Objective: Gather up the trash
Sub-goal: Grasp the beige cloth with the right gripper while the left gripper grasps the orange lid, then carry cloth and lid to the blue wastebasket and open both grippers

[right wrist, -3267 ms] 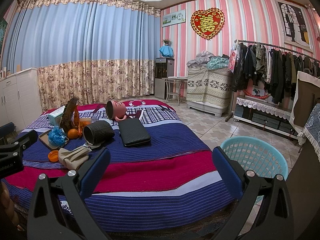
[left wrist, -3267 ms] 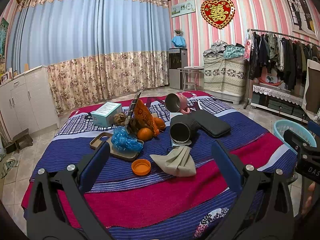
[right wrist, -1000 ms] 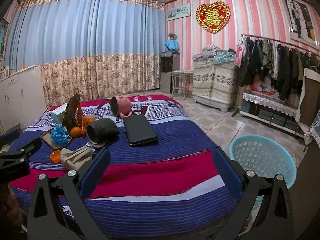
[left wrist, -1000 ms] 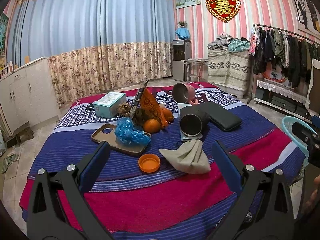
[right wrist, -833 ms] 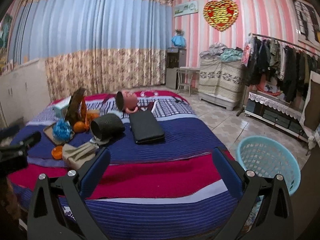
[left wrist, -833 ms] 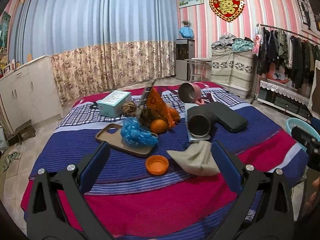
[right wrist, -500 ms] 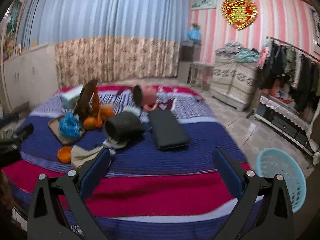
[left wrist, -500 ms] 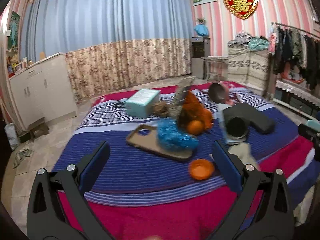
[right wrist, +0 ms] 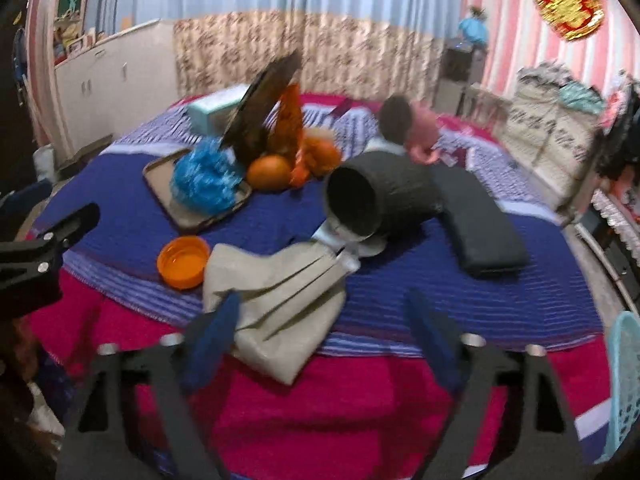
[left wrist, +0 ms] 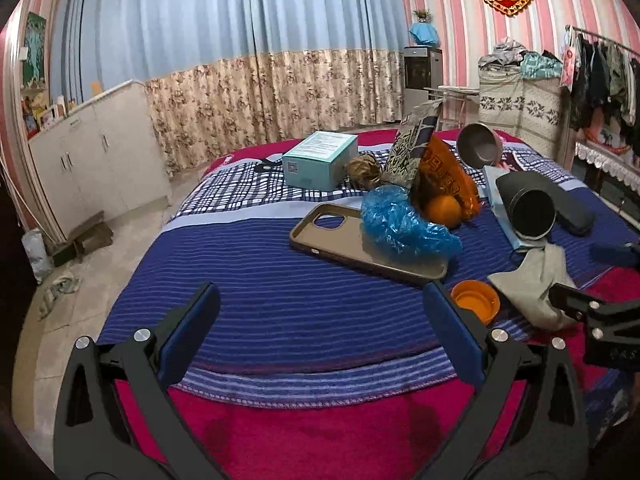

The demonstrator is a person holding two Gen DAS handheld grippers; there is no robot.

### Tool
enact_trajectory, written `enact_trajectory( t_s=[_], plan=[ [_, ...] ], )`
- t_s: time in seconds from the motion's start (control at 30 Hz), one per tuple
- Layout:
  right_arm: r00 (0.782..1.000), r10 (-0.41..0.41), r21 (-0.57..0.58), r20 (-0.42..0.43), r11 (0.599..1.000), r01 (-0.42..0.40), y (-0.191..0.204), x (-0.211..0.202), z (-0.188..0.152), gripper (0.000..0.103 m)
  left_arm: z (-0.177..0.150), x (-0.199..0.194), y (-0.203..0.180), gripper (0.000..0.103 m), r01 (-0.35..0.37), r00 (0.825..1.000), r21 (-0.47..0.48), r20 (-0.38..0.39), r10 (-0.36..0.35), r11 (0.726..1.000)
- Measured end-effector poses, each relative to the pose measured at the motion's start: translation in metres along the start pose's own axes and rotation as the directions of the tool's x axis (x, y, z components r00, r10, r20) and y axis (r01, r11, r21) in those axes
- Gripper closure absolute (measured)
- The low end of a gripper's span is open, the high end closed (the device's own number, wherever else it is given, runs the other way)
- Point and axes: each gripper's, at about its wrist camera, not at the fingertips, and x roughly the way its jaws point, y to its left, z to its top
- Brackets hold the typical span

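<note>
Right wrist view: right gripper (right wrist: 320, 328), jaws just narrowing yet empty, frames the beige cloth (right wrist: 276, 300) on the bed (likely first trash); left gripper (left wrist: 320, 320) hangs open, ready to assist

- Bed (left wrist: 280, 300) under a blue-striped blanket with a red band at the near edge.
- Lying on it: teal box (left wrist: 319, 159), phone case (left wrist: 340, 240), orange cap (left wrist: 475, 301), grey cloth bag (right wrist: 280, 300), oranges (right wrist: 269, 171), black cylinder (right wrist: 376, 200) on its side, black pouch (right wrist: 480, 228), pink cup (right wrist: 416, 128).
</note>
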Motion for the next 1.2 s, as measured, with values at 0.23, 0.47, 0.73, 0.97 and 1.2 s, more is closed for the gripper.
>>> enact_trajectory(
  t_s=[0.23, 0.47, 0.73, 0.97, 1.2],
  plan=[
    [0.988, 0.156, 0.040, 0.014, 0.987, -0.156, -0.009, -0.007, -0.005, 0.082, 0.000, 0.000, -0.019, 0.005, 0.025, 1.000, 0.039, -0.015, -0.025, 0.999],
    [0.993, 0.044, 0.117, 0.112, 0.992, -0.057, -0.058, -0.055, -0.017, 0.084, 0.004, 0.002, -0.053, 0.005, 0.107, 0.993, 0.065, -0.052, -0.104, 0.992],
    [0.988, -0.090, 0.245, 0.126, 0.968, 0.057, -0.120, -0.076, -0.033, 0.084, 0.006, 0.035, -0.089, 0.016, 0.171, 0.970, 0.041, -0.184, -0.161, 0.984],
    [0.982, -0.105, 0.267, 0.160, 0.962, 0.060, -0.133, -0.081, -0.029, 0.084, 0.001, 0.050, -0.101, 0.061, 0.211, 0.951, 0.040, -0.238, -0.196, 0.977],
    [0.968, -0.156, 0.333, 0.198, 0.939, 0.083, -0.156, -0.105, -0.035, 0.084, 0.005, 0.031, -0.103, 0.064, 0.188, 0.967, 0.072, -0.186, -0.172, 0.980]
  ],
)
